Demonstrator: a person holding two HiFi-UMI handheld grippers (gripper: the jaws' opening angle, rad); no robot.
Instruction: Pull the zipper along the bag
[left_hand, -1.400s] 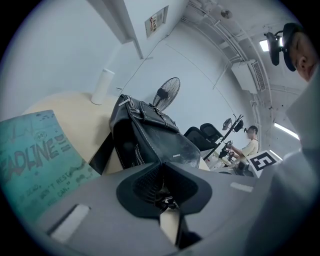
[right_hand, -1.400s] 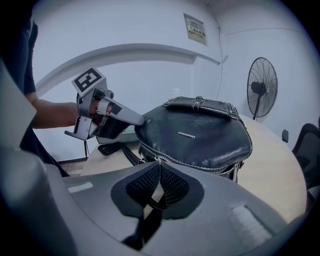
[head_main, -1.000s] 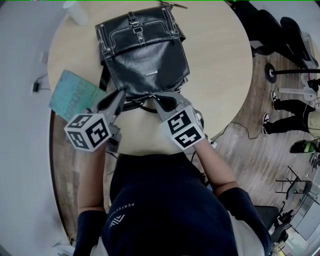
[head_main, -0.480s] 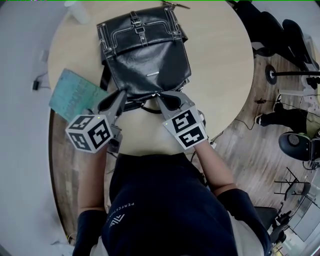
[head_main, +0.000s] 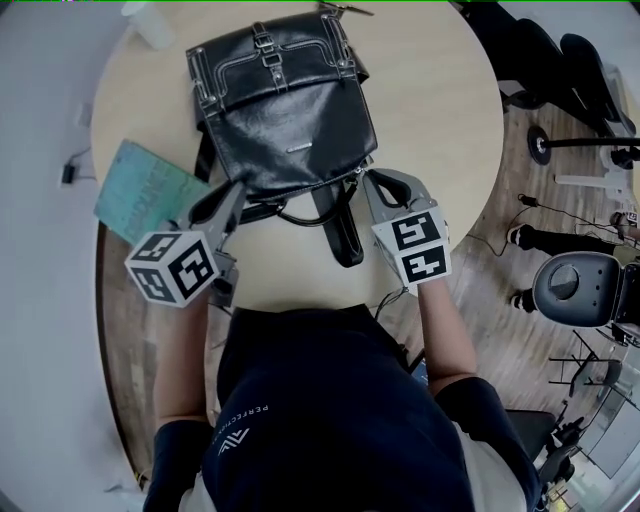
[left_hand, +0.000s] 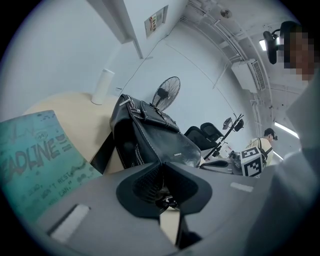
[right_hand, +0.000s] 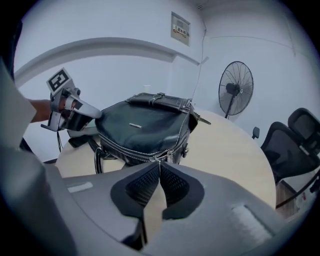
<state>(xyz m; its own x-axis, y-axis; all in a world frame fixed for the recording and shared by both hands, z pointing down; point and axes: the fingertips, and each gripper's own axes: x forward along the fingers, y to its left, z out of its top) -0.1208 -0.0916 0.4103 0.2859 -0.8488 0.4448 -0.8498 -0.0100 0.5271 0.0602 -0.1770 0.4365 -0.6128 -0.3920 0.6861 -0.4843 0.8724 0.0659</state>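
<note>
The round table (head_main: 440, 120) carries the black bag (head_main: 290, 110) lying flat, its zippered edge turned toward the person so both tools can reach it. The left gripper (head_main: 238, 190) sits at the left end of that edge, jaws pinched nearly together on the bag's leather. It looks like an anchor, so the bag won't slide with the pull. The right gripper (head_main: 368, 178) is out at the bag's right corner, jaws closed tight on the small zipper pull (right_hand: 159, 161), with the zipper (right_hand: 132, 153) trailing back leftward, likely near the end of its run.
</note>
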